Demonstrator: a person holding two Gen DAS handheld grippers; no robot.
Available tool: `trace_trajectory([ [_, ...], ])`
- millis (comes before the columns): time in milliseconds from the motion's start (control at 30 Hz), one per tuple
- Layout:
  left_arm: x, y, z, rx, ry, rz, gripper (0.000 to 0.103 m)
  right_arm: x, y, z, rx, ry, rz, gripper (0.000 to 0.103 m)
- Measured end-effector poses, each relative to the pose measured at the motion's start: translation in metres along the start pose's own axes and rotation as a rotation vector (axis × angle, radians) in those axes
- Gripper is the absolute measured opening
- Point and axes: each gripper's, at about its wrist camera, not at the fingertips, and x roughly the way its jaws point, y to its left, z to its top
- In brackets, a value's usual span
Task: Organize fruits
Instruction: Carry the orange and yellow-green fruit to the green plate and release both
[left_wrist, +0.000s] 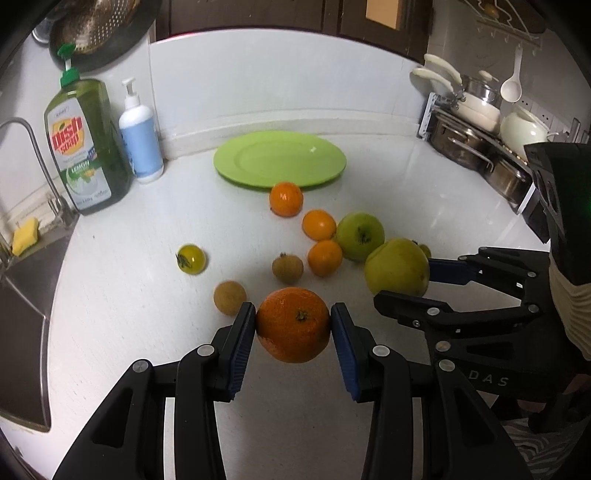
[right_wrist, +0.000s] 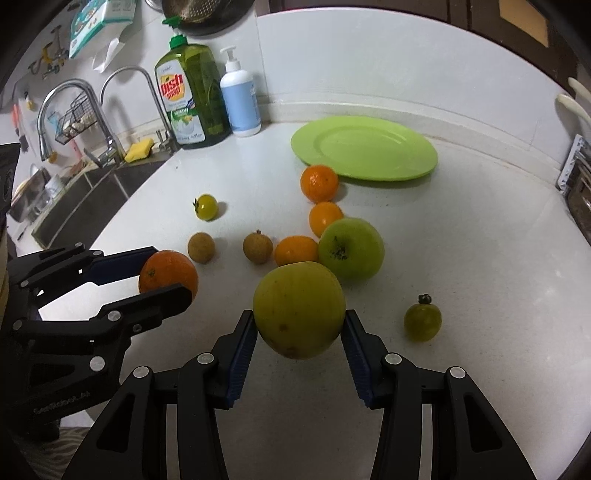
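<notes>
Left claw (left_wrist: 293, 325): pads pressed on either side of a large orange (left_wrist: 293, 325), gripping it, fruit clear of the counter (left_wrist: 424, 177).

Centre: loose fruit lies between the claws and the green plate (left_wrist: 279, 159): a small yellow-green tomato (left_wrist: 191, 259), two brown round fruits, three smaller oranges, a green apple (left_wrist: 359, 236). The plate sits beyond all of them, against the back wall, bare.

Right claw (right_wrist: 300, 326): clamped on a yellow-green apple (right_wrist: 299, 309), also lifted; another small tomato (right_wrist: 422, 319) lies just right of it.

Key relation: the plate lies straight ahead of the left claw, and ahead and slightly right of the right claw. Both carries must pass over the loose cluster. Neither hand looks clearly nearer.
</notes>
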Motion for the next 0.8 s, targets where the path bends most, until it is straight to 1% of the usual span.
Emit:
trace_trajectory([
  [200, -0.006, 0.001, 0.023, 0.030, -0.054, -0.012, 0.042, -0.022, -0.005, 0.009, 0.045, -0.068, -0.036, 0.048],
  [367, -0.002, 0.004, 0.049, 0.044, -0.091, -0.025, 0.042, -0.032, -0.013, 0.028, 0.060, -0.129, -0.083, 0.048],
  [433, 0.001, 0.008, 0.062, 0.040, -0.105, -0.028, 0.042, -0.033, -0.018, 0.038, 0.061, -0.148, -0.109, 0.048],
  [633, 0.011, 0.016, 0.101, 0.057, -0.142, -0.020, 0.042, -0.029, -0.030, 0.068, 0.060, -0.179, -0.141, 0.048],
  [800, 0.025, 0.024, 0.131, 0.060, -0.153, -0.010, 0.042, -0.018, -0.039, 0.100, 0.047, -0.189, -0.148, 0.048],
])
